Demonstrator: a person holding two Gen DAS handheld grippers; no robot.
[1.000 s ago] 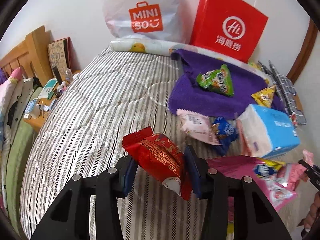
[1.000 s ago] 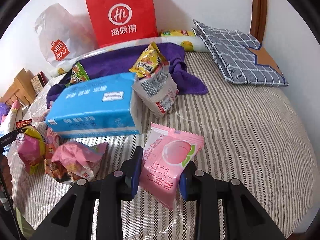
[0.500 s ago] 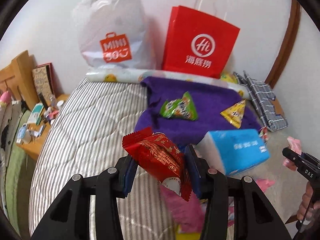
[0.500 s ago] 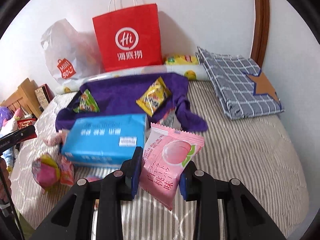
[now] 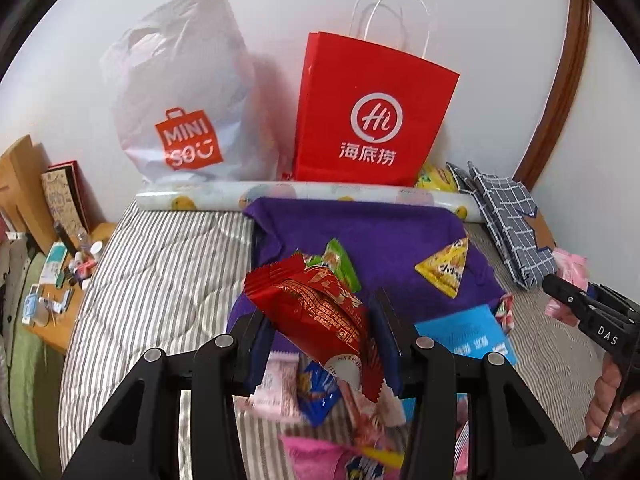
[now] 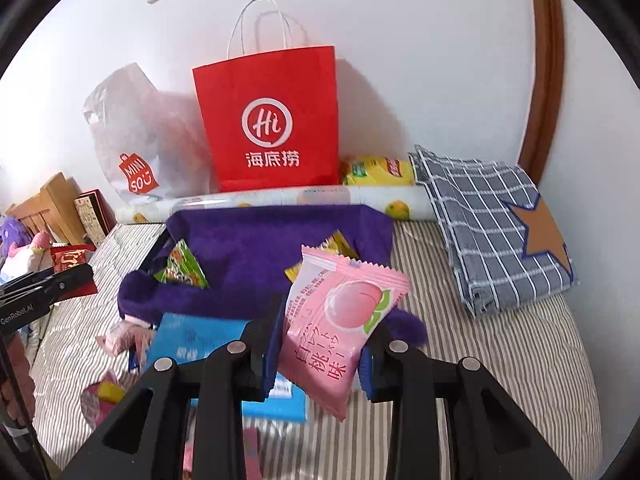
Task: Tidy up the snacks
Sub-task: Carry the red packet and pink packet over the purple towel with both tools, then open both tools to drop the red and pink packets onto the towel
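Left claw (image 5: 320, 334) pinches the light, crinkly red packet (image 5: 316, 316) mid-body; right claw (image 6: 320, 350) likewise grips the soft pink peach packet (image 6: 340, 320).

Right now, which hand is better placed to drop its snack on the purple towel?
Slightly the right: its pink peach packet hangs directly before the purple towel; the left's red packet sits toward the towel's left edge.

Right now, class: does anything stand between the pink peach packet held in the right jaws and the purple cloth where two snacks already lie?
Nothing visible does. The pink peach packet is held above the bed, and the purple cloth lies straight ahead with bare space between the green snack and the yellow snack.
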